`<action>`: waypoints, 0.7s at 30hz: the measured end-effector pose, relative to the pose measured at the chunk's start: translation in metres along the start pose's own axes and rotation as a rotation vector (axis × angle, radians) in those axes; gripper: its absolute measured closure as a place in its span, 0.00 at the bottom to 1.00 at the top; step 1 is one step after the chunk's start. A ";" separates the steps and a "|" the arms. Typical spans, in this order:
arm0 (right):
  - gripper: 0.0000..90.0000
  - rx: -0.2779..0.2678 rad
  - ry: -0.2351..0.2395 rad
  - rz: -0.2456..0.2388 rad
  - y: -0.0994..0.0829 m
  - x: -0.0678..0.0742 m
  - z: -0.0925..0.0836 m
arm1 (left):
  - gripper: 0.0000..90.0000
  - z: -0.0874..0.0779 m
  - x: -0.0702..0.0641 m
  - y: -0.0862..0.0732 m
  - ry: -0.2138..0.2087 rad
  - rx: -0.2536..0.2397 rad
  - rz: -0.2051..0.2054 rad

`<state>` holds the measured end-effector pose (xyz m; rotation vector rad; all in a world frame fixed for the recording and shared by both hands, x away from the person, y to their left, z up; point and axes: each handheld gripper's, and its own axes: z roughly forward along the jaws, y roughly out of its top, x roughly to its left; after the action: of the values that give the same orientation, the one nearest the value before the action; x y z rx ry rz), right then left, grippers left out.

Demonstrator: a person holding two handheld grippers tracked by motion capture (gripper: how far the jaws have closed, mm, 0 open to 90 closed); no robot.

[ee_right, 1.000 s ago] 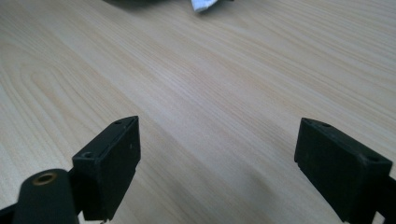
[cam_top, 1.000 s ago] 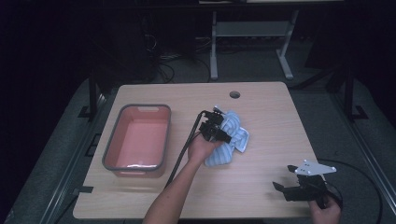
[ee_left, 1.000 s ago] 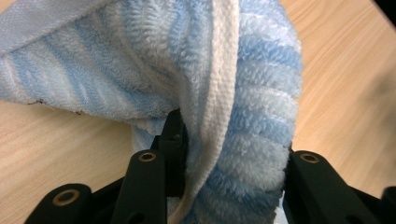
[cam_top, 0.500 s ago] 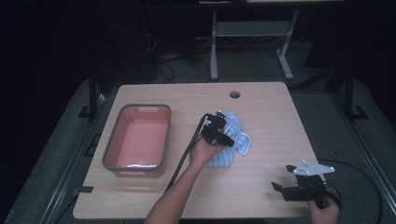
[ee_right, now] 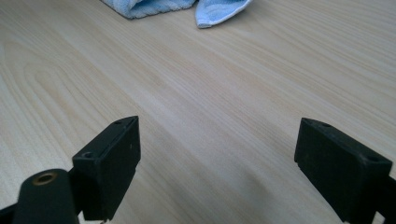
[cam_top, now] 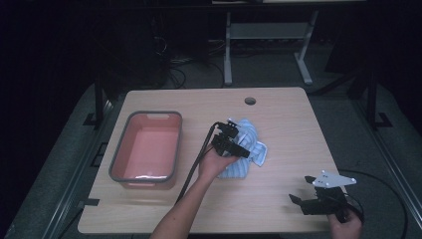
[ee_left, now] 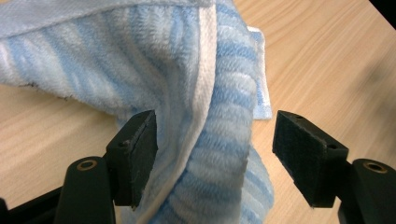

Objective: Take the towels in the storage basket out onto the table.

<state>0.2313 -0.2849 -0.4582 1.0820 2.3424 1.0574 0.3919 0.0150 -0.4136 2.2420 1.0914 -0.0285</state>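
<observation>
The left tool sits over the crumpled blue-and-white striped terry towel, which lies near the middle of the pale wooden surface. Its jaws have just been opening and now stand wide — a fold of towel rises between them, brushing the left pad and clear of the other. The right tool rests low at the near right corner, well apart from the towel, jaws wide over bare wood. A pink rectangular plastic tub with a grey rim stands to the towel's left — apart from it.
</observation>
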 end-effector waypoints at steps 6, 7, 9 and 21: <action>0.15 -0.001 0.002 0.000 0.001 0.001 0.001 | 0.33 -0.009 0.001 -0.003 -0.017 -0.020 0.006; 0.15 0.001 0.002 -0.002 0.001 0.001 0.001 | 0.33 -0.011 0.001 -0.004 -0.018 -0.019 0.010; 0.15 0.002 0.001 -0.003 0.001 0.002 0.002 | 0.33 -0.013 0.003 -0.006 -0.020 -0.019 0.017; 0.15 0.006 -0.006 -0.003 0.001 0.001 0.001 | 0.33 -0.029 0.005 -0.015 -0.037 -0.039 0.016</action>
<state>0.2319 -0.2830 -0.4583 1.0827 2.3432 1.0448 0.3771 0.0408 -0.4003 2.2067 1.0452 -0.0406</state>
